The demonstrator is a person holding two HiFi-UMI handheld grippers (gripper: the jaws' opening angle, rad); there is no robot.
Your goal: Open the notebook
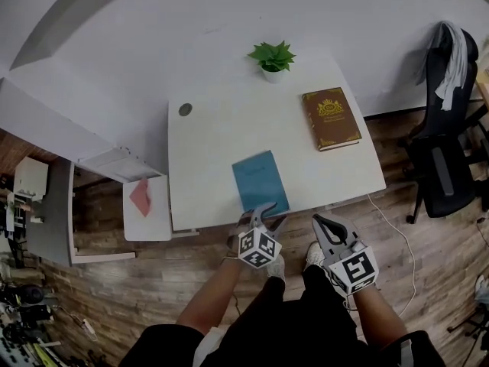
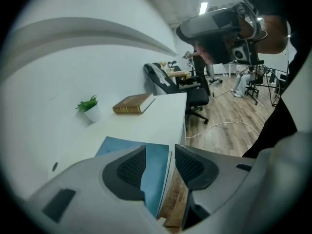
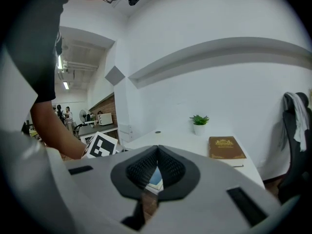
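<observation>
A closed teal notebook (image 1: 260, 182) lies flat on the white table (image 1: 221, 136), close to its near edge. My left gripper (image 1: 269, 214) hovers at that near edge, open, one jaw over the cover and the other just off the table edge. In the left gripper view the notebook (image 2: 117, 146) shows below and between the parted jaws of the gripper (image 2: 160, 156), and nothing is held. My right gripper (image 1: 321, 222) hangs in front of the table, right of the notebook, shut and empty; its tips (image 3: 157, 152) meet in its own view.
A brown hardcover book (image 1: 330, 118) lies at the table's right and a small potted plant (image 1: 272, 58) at the back. A cable hole (image 1: 185, 109) is at the back left. A low side shelf with a red sheet (image 1: 141, 196) stands left; an office chair (image 1: 439, 151) stands right.
</observation>
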